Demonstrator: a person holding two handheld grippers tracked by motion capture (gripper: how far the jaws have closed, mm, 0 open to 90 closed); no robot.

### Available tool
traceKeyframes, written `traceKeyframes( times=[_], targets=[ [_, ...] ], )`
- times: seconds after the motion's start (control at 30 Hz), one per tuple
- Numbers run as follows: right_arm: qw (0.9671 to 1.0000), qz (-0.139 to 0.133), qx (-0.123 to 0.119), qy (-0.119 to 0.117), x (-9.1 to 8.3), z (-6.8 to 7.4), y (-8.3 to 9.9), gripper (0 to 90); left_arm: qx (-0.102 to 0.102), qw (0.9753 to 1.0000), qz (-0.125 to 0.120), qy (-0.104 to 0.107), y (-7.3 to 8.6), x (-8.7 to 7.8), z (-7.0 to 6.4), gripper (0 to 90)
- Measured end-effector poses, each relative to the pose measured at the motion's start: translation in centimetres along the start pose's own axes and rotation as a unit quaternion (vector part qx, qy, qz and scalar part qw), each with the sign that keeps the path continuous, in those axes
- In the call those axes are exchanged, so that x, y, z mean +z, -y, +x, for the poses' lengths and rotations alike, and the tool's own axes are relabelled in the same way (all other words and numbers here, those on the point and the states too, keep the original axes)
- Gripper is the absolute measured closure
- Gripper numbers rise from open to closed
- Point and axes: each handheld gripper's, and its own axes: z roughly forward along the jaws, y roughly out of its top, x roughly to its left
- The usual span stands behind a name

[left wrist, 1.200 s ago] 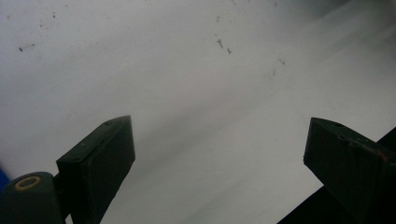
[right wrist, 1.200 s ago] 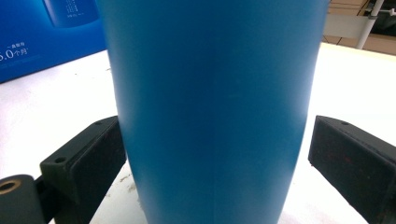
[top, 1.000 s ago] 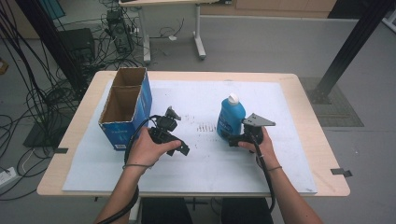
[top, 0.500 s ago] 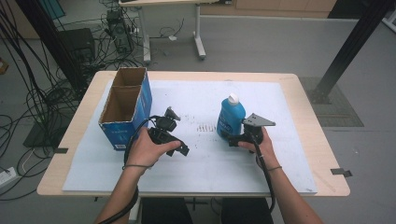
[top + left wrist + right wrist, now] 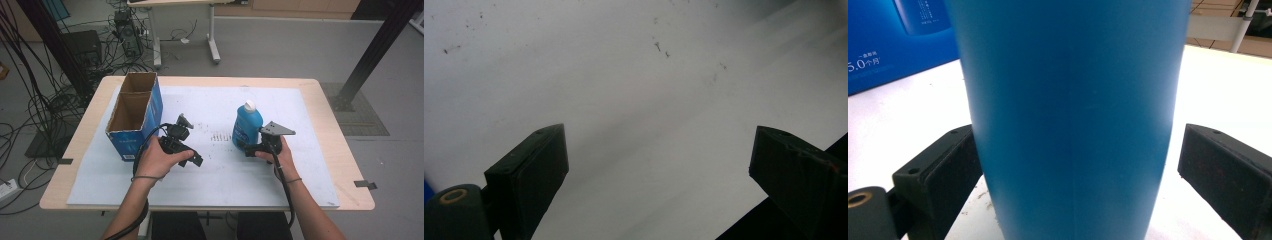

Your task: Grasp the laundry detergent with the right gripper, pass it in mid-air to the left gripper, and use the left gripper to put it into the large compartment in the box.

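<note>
1. Wooden counter (image 5: 325,95), light in tone, carries a white mat (image 5: 310,165) with small dark specks near its middle; both of the person's forearms come in from the near edge.
2. Cardboard box (image 5: 134,114), blue outside and brown inside, stands open-topped at the counter's left, divided into two compartments. In the right gripper view its blue printed side (image 5: 893,40) shows behind the bottle.
3. Blue plastic bottle (image 5: 247,125) with a white cap stands upright on the mat, right of centre and well apart from the box. In the right gripper view its body (image 5: 1073,115) rises between the two black jaws.
4. Right tongs (image 5: 255,146), held in the person's right hand (image 5: 280,155), sit low at the bottle's base. In the right gripper view the right tongs (image 5: 1073,200) are spread wide around the bottle: the left jaw lies against or just beside its wall, while a gap separates the right jaw from it.
5. Left tongs (image 5: 197,161), gripped in the left hand (image 5: 157,159), lie near the box's front corner and point down at the mat. In the left gripper view the left tongs (image 5: 659,165) are wide apart with only bare white mat between them.
</note>
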Motion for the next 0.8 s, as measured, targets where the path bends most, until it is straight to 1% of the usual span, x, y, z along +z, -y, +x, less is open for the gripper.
traceKeyframes(
  times=[0.8],
  targets=[
    [1.0, -0.002, 0.004, 0.001, 0.03, 0.03, -0.01, 4.4, 0.0, 1.0, 0.002, 0.001, 0.05, 0.01, -0.03, 9.2]
  ],
)
